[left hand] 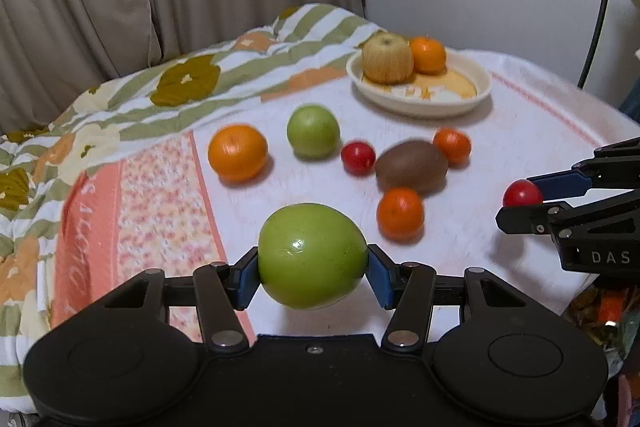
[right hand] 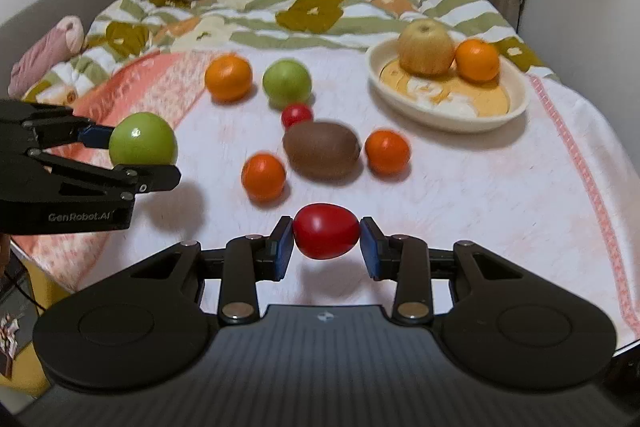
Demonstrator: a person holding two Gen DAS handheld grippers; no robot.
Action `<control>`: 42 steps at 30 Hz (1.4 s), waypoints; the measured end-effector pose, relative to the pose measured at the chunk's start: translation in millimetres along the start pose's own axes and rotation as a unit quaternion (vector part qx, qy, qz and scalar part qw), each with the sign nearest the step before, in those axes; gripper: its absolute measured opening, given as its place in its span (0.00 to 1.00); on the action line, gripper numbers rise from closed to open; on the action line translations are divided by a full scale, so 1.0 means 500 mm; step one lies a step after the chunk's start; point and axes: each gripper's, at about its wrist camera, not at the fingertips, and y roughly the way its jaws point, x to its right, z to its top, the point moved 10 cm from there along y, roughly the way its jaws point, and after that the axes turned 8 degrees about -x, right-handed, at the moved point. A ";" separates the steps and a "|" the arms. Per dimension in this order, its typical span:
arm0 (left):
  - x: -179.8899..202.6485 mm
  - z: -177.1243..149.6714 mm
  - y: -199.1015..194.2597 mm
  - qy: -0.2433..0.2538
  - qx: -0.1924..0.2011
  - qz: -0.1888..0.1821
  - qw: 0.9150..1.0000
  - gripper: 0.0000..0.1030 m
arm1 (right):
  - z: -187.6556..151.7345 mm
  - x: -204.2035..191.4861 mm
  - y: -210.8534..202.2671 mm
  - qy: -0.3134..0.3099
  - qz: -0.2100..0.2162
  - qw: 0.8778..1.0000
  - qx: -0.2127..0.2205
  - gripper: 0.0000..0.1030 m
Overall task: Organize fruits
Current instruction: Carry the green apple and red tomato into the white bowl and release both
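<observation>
The left gripper (left hand: 312, 273) is closed on a glossy, smooth green apple-shaped fruit (left hand: 312, 255), raised above the white cloth-covered table (right hand: 500, 195); its long axis runs across, pad to pad. The right gripper (right hand: 327, 246) clamps a shiny red egg-shaped tomato (right hand: 327, 237), long axis likewise crosswise, above the cloth's near part. Between and beyond them lie a large orange (right hand: 228, 77), a second green fruit (right hand: 287, 83), a small red tomato (right hand: 296, 115), a fuzzy brown kiwi (right hand: 322, 149) lying lengthwise left-right, and two small mandarins (right hand: 263, 177). At far right, a cream shallow dish (right hand: 516, 107) holds a tan pear (right hand: 426, 47) and an orange mandarin (right hand: 477, 60); bare dish floor remains in front.
</observation>
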 end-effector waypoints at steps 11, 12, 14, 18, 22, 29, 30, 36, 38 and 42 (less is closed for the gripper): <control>0.024 0.119 -0.088 -0.021 0.037 0.004 0.999 0.57 | 0.112 0.102 -0.090 0.007 -0.012 0.999 0.031 0.49; 0.029 0.133 -0.092 -0.024 0.040 0.007 0.999 0.57 | 0.123 0.114 -0.093 0.007 -0.012 0.999 0.033 0.49; 0.038 0.160 -0.097 -0.034 0.044 0.007 0.998 0.57 | 0.146 0.140 -0.096 0.005 -0.012 0.999 0.035 0.49; 0.058 0.212 -0.080 -0.041 0.046 0.009 0.998 0.57 | 0.187 0.198 -0.092 -0.002 -0.014 0.999 0.040 0.49; 0.080 0.257 -0.053 -0.049 0.047 0.004 0.998 0.57 | 0.219 0.255 -0.074 -0.013 -0.016 0.999 0.035 0.49; 0.121 0.325 0.020 -0.053 0.035 -0.003 0.998 0.57 | 0.267 0.344 -0.015 -0.023 -0.013 0.999 0.024 0.49; 0.124 0.331 0.032 -0.053 0.033 -0.004 0.998 0.57 | 0.274 0.353 -0.004 -0.023 -0.012 0.999 0.022 0.49; 0.160 0.371 0.117 -0.041 0.012 -0.015 0.999 0.57 | 0.298 0.402 0.065 -0.029 -0.003 1.000 0.005 0.49; 0.175 0.381 0.148 -0.034 0.003 -0.019 0.999 0.57 | 0.305 0.417 0.088 -0.030 0.001 1.000 -0.002 0.49; 0.204 0.389 0.200 -0.025 -0.013 -0.030 0.999 0.57 | 0.312 0.436 0.127 -0.028 0.009 0.999 -0.014 0.49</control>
